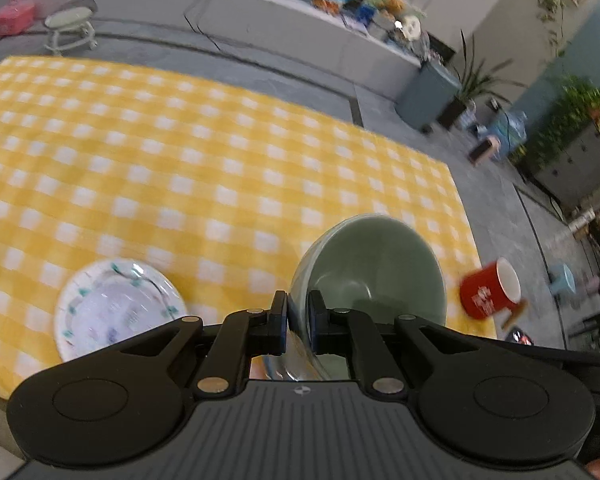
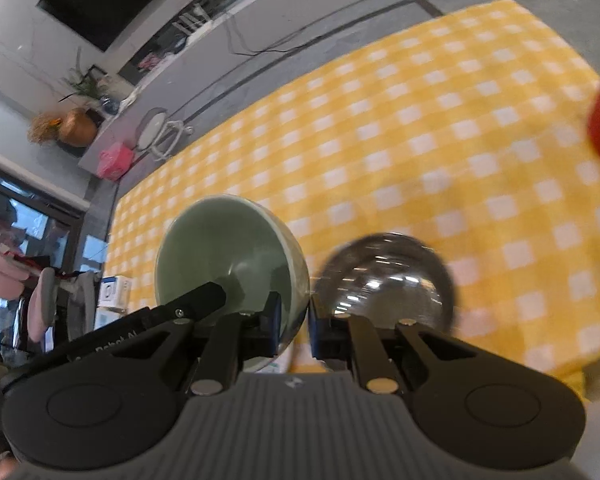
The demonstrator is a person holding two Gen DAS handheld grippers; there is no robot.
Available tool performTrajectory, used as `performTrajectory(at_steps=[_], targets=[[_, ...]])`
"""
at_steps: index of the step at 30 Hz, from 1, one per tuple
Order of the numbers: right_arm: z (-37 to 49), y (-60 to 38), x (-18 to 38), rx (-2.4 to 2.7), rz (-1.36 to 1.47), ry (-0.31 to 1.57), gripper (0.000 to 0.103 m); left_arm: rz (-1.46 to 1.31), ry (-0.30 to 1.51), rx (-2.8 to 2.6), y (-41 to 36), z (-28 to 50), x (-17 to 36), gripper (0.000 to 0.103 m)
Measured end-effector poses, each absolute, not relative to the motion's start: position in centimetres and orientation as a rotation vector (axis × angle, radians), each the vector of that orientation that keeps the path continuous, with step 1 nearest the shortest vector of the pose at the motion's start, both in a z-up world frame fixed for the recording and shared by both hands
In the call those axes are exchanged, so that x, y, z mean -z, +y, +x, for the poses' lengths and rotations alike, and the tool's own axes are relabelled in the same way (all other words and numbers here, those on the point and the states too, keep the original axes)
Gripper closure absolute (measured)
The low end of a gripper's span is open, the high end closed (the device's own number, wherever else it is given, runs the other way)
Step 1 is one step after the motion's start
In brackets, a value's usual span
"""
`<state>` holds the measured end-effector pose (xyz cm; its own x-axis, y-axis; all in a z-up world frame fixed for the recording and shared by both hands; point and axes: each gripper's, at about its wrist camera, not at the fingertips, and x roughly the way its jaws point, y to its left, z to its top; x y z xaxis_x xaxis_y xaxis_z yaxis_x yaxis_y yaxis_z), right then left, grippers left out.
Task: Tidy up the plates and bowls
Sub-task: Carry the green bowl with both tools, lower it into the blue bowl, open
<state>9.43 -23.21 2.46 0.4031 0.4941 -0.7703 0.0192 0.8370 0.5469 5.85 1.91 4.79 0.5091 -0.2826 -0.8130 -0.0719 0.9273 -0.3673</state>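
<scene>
Faintly, white blurred marks on red mug (image 1: 490, 290), "Robot" on left hand-held gripper (image 2: 204, 300)

Left tool (image 1: 297, 322) angled downward, pads clamped narrow, right tool (image 2: 295, 326) likewise

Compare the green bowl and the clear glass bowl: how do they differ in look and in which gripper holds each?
The green bowl is opaque, pale green inside; the glass bowl is transparent and shows bright reflections. The left gripper pinches the green bowl's rim; the right gripper pinches the glass bowl's rim. Both are empty, tilted, and held above the yellow checked tablecloth.
</scene>
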Motion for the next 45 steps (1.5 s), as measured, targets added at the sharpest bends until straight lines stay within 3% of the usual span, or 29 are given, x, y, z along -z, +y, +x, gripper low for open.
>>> performTrajectory(at_steps=[10, 23, 41, 45], targets=[[7.5, -26.9, 2.9, -0.230, 0.539, 1.148, 0.092, -0.301, 1.168, 0.150, -1.5, 6.8, -0.1, 0.092], [9.2, -27.1, 6.3, -0.242, 0.477, 1.160, 0.094, -0.103, 1.214, 0.147, -4.4, 7.8, 1.7, 0.091], [10.5, -25.2, 6.3, -0.244, 0.271, 1.148, 0.094, 0.032, 1.263, 0.141, -5.9, 9.0, 2.1, 0.088], [10.6, -25.6, 6.3, -0.251, 0.307, 1.162, 0.087, 0.022, 1.257, 0.138, -5.3, 9.1, 1.8, 0.088]])
